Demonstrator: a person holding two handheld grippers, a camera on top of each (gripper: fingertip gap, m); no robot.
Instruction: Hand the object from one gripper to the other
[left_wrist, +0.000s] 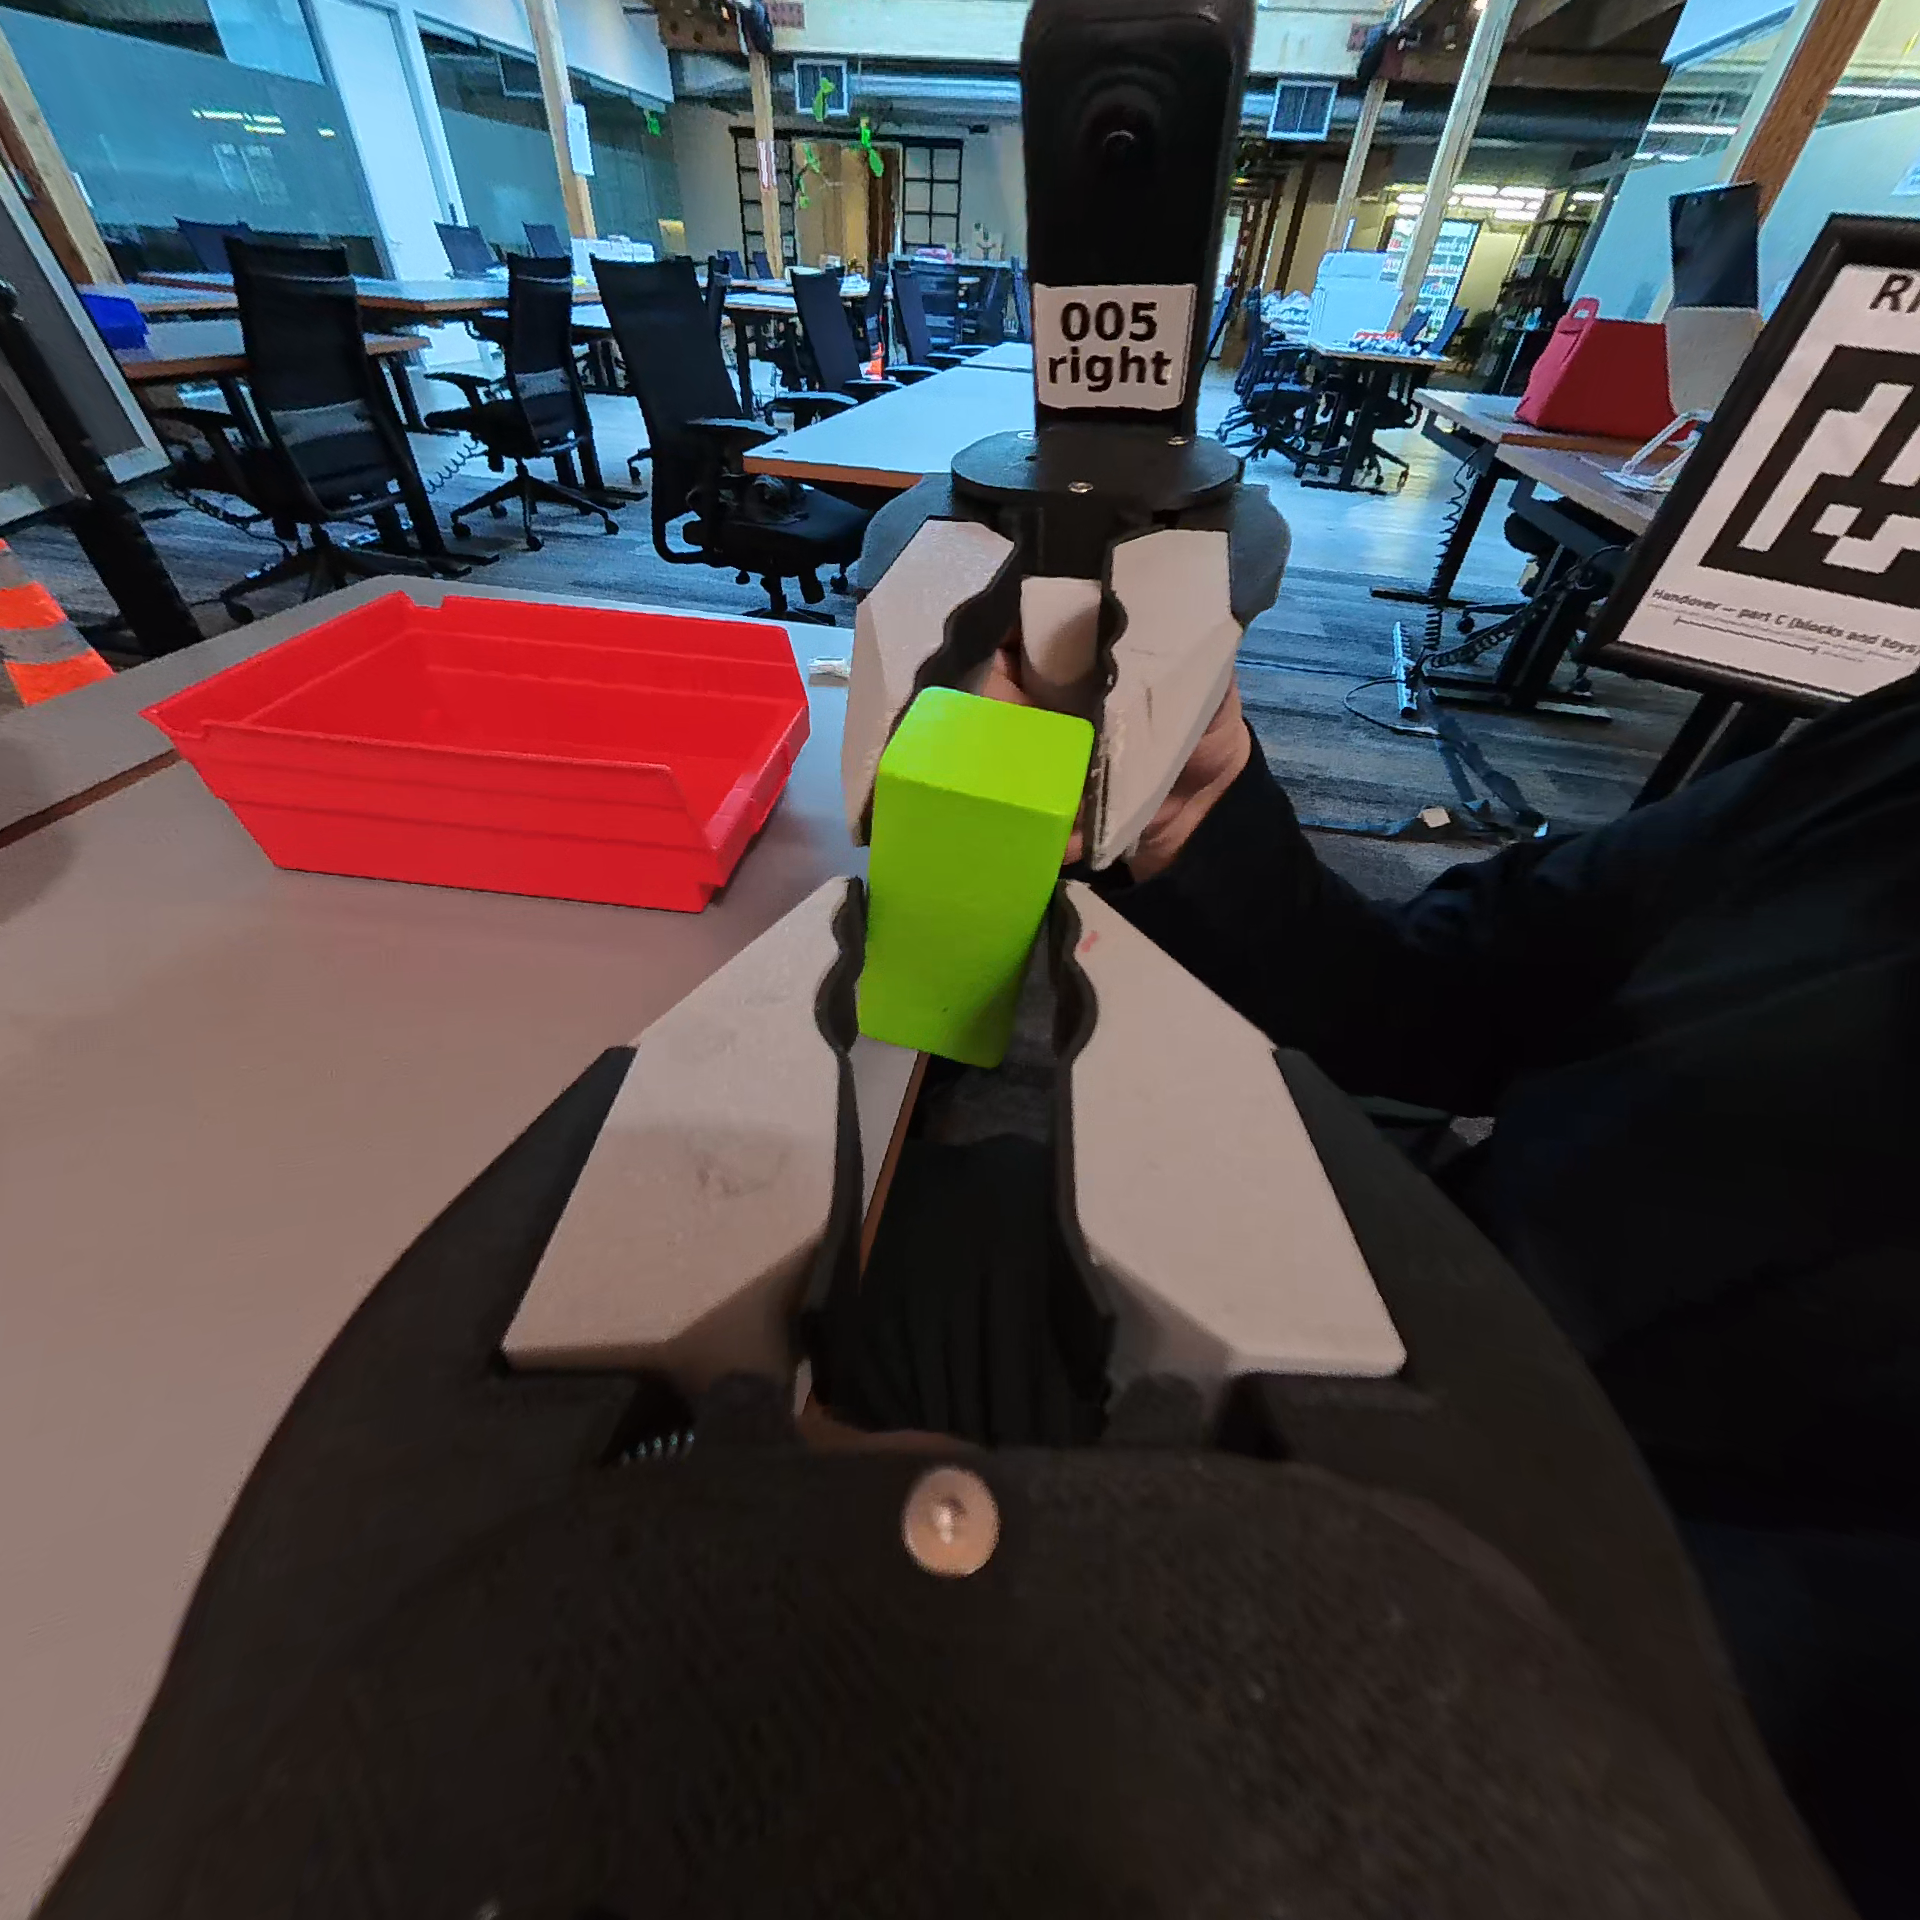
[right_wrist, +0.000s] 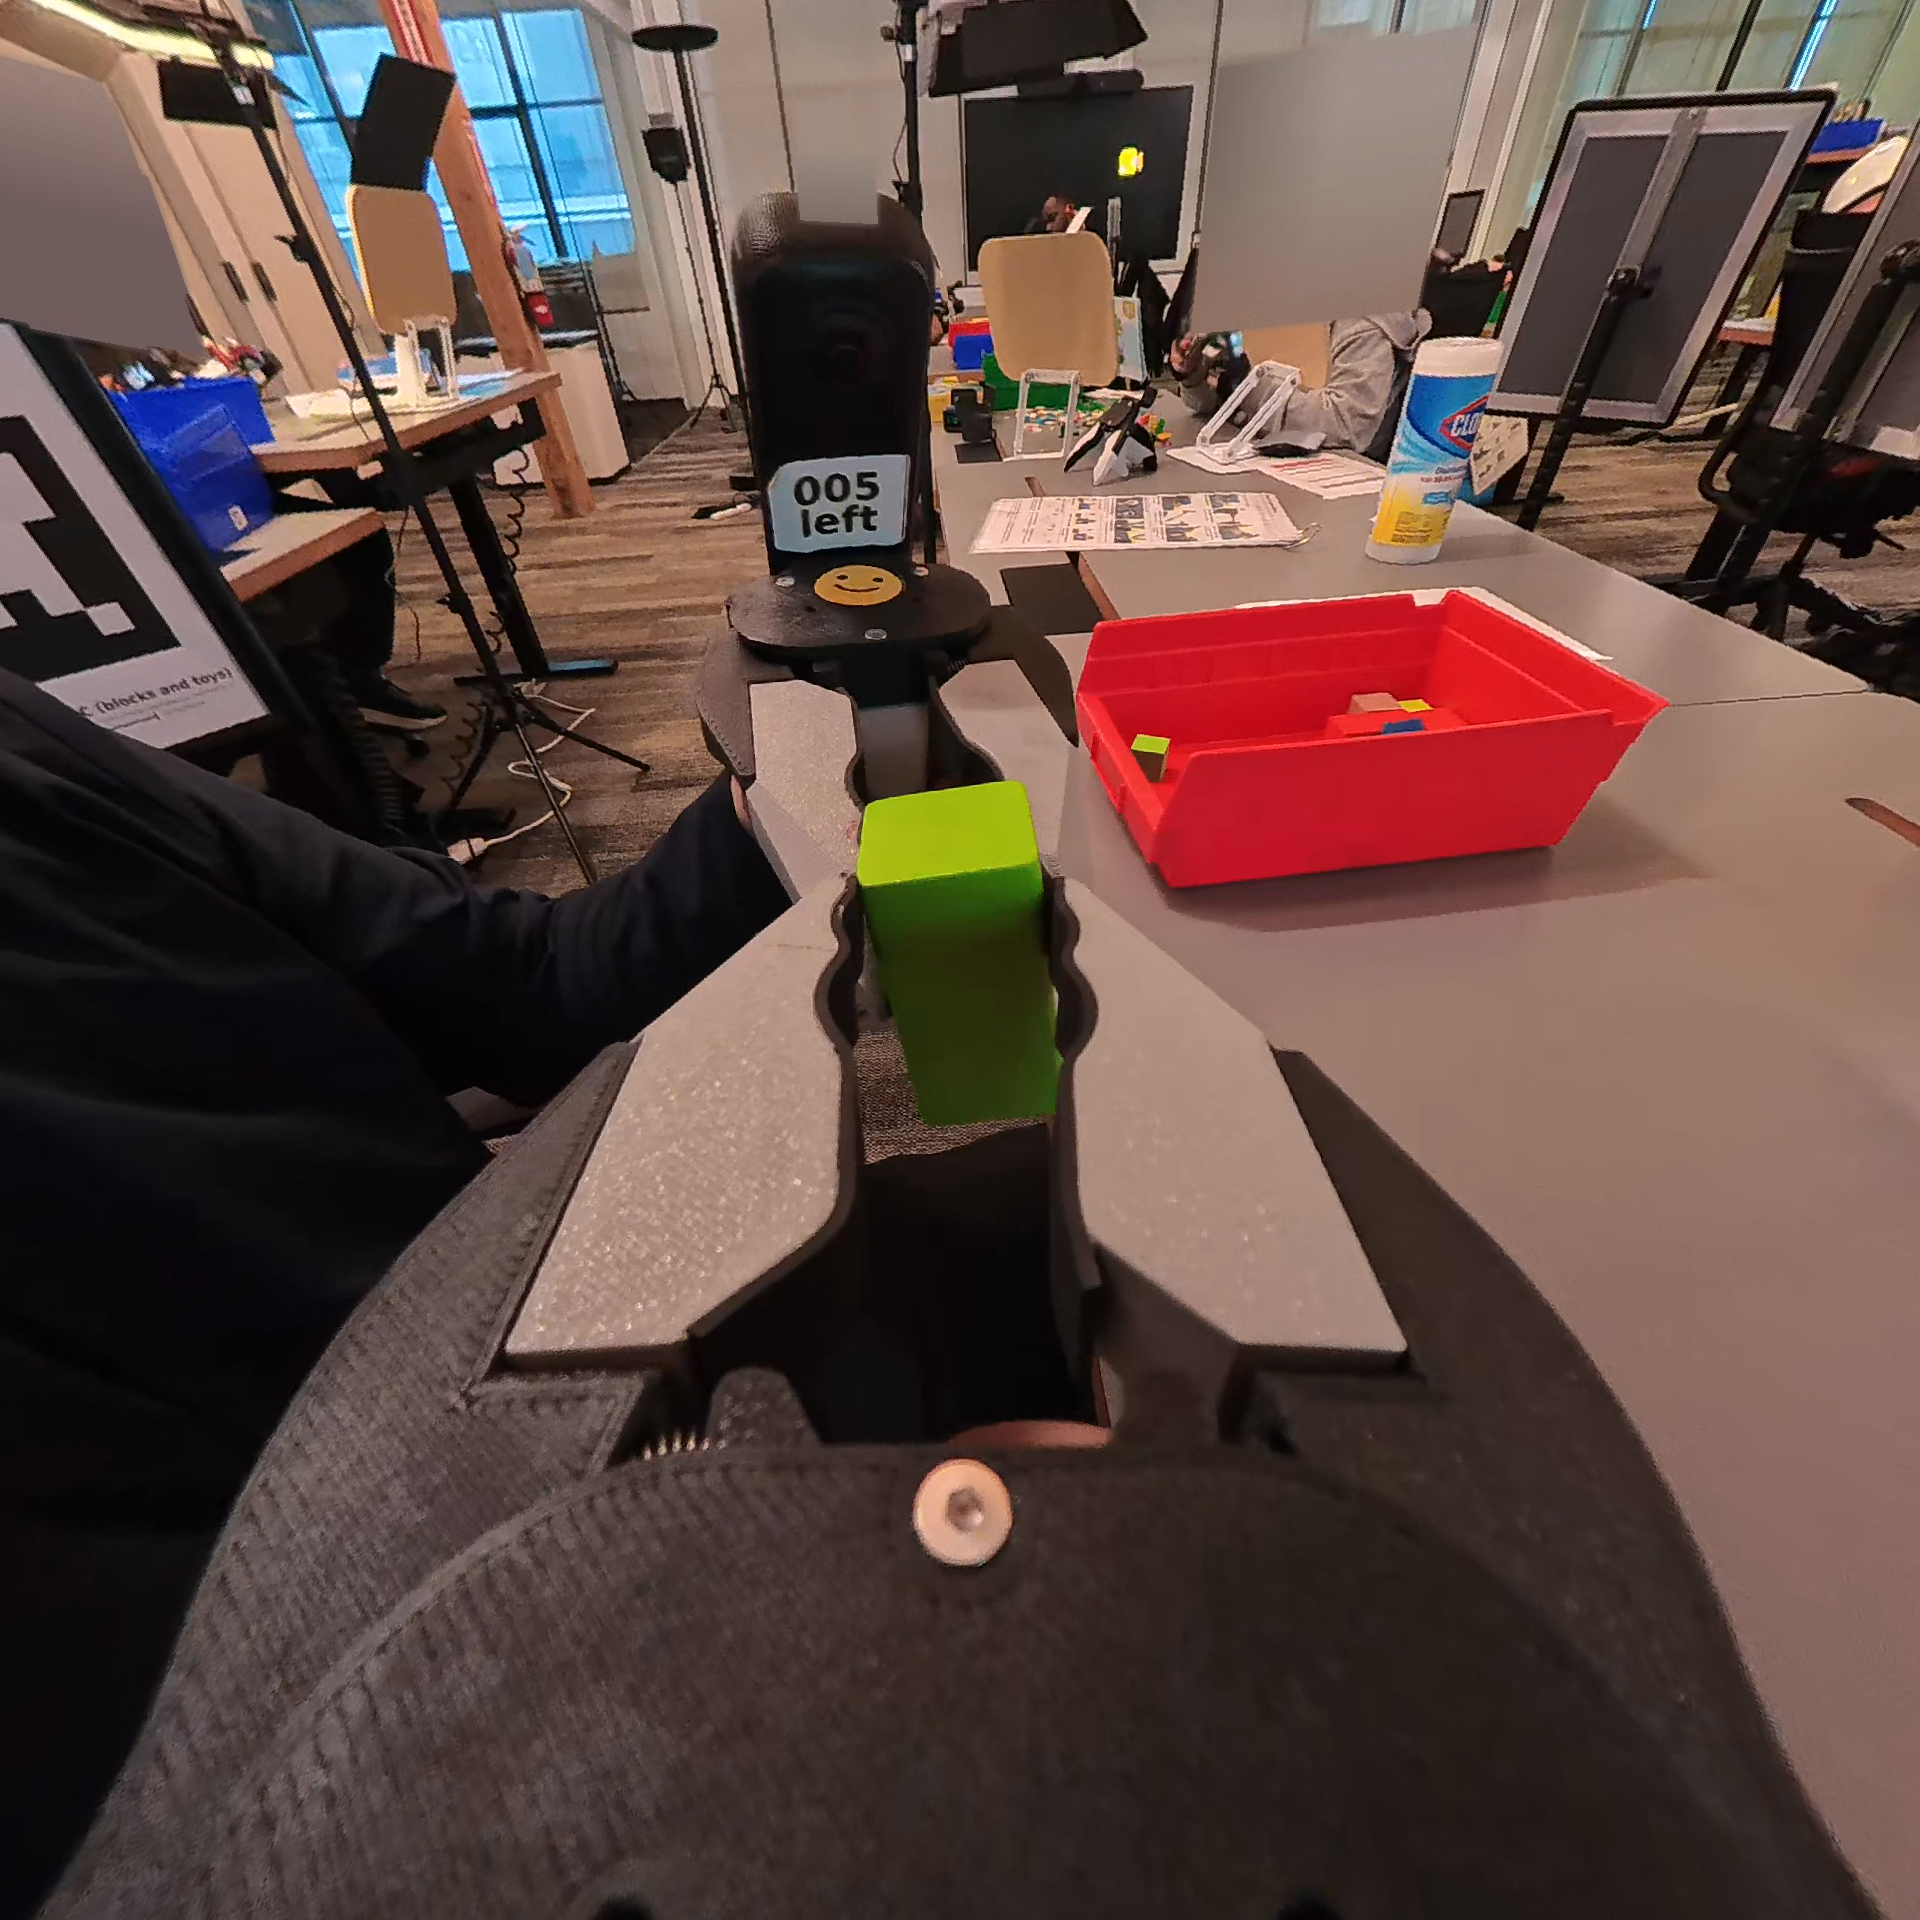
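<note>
Lime-green, rigid painted rectangular block (left_wrist: 966, 883), probably light and slick-faced, hangs above the grey worktop (left_wrist: 312, 1039) edge, its flat sides clamped at opposite ends by left hand-held gripper (left_wrist: 951, 966) and right hand-held gripper (right_wrist: 951, 956).

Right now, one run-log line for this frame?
phase: mid-handover | object: green block | left gripper: shut on block | right gripper: shut on block | red bin: on table, apart
</note>
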